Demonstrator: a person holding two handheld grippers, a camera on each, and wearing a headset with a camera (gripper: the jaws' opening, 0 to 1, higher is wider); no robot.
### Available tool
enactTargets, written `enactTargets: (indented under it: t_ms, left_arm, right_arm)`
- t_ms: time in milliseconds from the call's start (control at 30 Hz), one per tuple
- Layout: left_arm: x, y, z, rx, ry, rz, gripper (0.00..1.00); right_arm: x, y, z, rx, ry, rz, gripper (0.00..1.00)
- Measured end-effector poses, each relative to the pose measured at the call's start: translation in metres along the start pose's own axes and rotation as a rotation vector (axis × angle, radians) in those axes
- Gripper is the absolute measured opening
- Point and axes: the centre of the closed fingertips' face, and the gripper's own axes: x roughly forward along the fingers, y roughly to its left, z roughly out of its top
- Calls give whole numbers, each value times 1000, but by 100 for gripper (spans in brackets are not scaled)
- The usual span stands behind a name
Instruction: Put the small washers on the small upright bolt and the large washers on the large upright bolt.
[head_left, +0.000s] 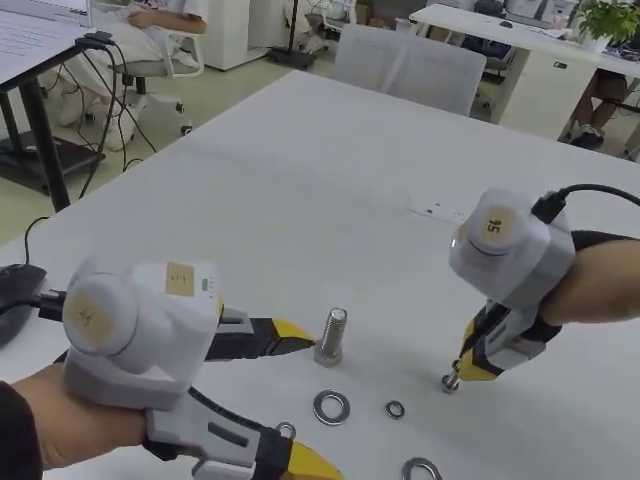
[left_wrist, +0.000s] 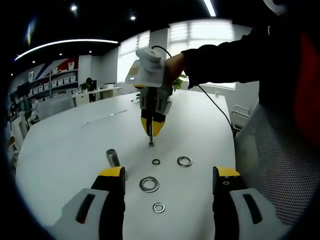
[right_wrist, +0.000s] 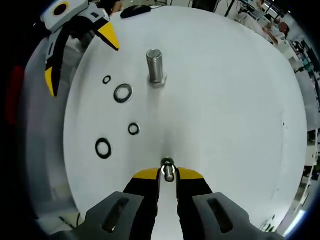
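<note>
Small bolt (head_left: 450, 381) stands upright on the white table (head_left: 300, 180), over on the right, and the right gripper (right_wrist: 169, 176) is down on it from above, jaws drawn in tight with the bolt's shaft pinched between the yellow tips. Whether a washer sits on that bolt, can't tell from here. To its left stands the large bolt (head_left: 332, 335), upright on its head, well apart from the small one. Loose on the table on the near side of the two bolts are four washers, all lying flat, none touching another: a large washer (head_left: 331, 407) just in front of the large bolt, a small washer (head_left: 395, 409) to its right, a second small washer (head_left: 286, 430) a little nearer and to the left, and a second large washer (head_left: 421, 468) nearest of all, on the right. The left gripper (left_wrist: 169, 172) hovers low at the near left, jaws spread wide with nothing between them, one yellow tip just beside the large bolt
</note>
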Motion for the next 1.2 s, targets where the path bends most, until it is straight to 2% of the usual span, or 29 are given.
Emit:
enactTargets:
  t_ms: [433,1200]
  left_arm:
    - [0,0,-2,-5,6,0,70]
    - [0,-2,-5,-7,12,-6,69]
  right_arm:
    - [17,1,-2,2,6,15,14]
    - [19,3,-6,5,3,6,18]
